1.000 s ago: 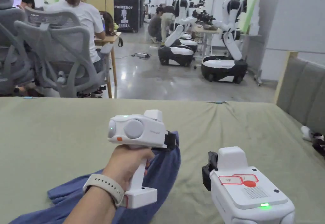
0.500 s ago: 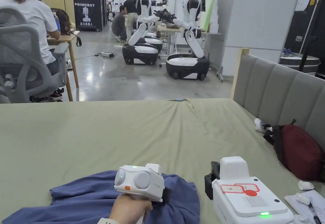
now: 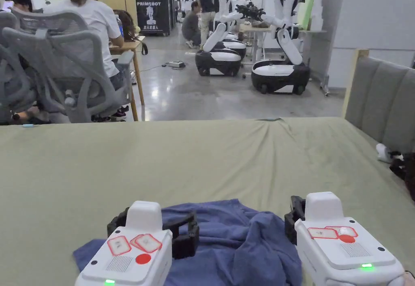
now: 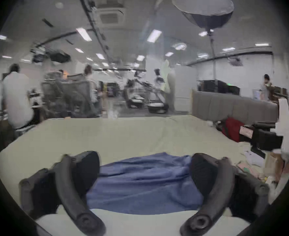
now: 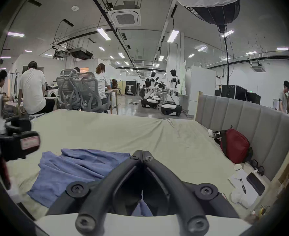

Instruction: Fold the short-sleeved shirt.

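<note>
A blue short-sleeved shirt (image 3: pixel 239 242) lies crumpled on the green bed sheet (image 3: pixel 202 161), close to the near edge. My left gripper (image 3: pixel 154 225) hovers over the shirt's left part with its jaws spread wide. In the left gripper view the shirt (image 4: pixel 143 183) sits between and beyond the open left gripper (image 4: pixel 143 159). My right gripper (image 3: pixel 294 218) is at the shirt's right edge. In the right gripper view the right gripper (image 5: pixel 142 156) has its tips pressed together with nothing seen between them, and the shirt (image 5: pixel 72 168) lies to its left.
A grey padded headboard (image 3: pixel 381 100) runs along the right side, with a red bag (image 5: pixel 233 147), papers and a dark phone (image 5: pixel 255 183) at its foot. Beyond the far edge are office chairs (image 3: pixel 69 72), seated people and wheeled robots (image 3: pixel 279 72).
The left gripper, earlier turned sideways and holding the shirt up, is now level with its jaws open, and the shirt lies heaped on the sheet. The head camera has shifted.
</note>
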Motion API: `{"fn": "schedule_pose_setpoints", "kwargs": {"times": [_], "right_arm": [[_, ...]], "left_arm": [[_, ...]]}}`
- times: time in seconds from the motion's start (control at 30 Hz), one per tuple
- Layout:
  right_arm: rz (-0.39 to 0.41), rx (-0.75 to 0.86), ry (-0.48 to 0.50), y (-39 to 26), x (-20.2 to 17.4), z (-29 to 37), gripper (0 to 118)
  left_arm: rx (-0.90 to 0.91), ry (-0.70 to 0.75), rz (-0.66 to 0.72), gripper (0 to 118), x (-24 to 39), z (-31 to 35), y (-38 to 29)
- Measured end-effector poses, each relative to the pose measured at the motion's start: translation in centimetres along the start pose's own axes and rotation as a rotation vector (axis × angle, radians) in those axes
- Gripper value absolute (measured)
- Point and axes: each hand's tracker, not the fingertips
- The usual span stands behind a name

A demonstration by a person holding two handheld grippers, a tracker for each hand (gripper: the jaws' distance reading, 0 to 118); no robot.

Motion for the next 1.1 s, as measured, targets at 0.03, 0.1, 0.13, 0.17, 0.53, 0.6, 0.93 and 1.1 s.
{"fn": "schedule_pose_setpoints", "kwargs": {"times": [0.03,0.1,0.13,0.17,0.53,0.6,0.93,1.1], "right_arm": [[0.001,0.002,0.006,-0.1,-0.5,-0.1,0],[0.007,0.002,0.022,-0.1,-1.3,-0.2,0],[0.007,0.002,0.032,-0.1,-1.6,-0.2,0],[0.007,0.000,0.040,-0.1,-2.0,-0.2,0],[0.052,-0.054,0.104,-1.1,-3.8,-0.9,0],[0.047,-0.062,0.108,-1.4,-3.8,-1.1,0],[0.051,-0.108,0.090,-2.6,-2.4,-3.1,0],[0.044,-0.126,0.074,-3.1,-1.4,-3.7,0]], "left_arm": [[-0.014,0.047,-0.013,46,-0.8,1.1,-0.8],[-0.028,0.135,-0.069,0,-1.8,2.0,-1.6],[-0.028,0.154,-0.082,0,-2.3,2.4,-1.7],[-0.035,0.121,-0.064,0,-2.9,2.6,-1.5],[-0.678,0.145,0.189,0,-17.8,-12.0,2.6],[-0.764,0.126,0.238,0,-19.4,-14.3,2.6],[-0.924,0.193,0.228,103,-19.8,-19.0,-1.6],[-1.021,0.178,0.235,59,-19.8,-21.7,-5.7]]}}
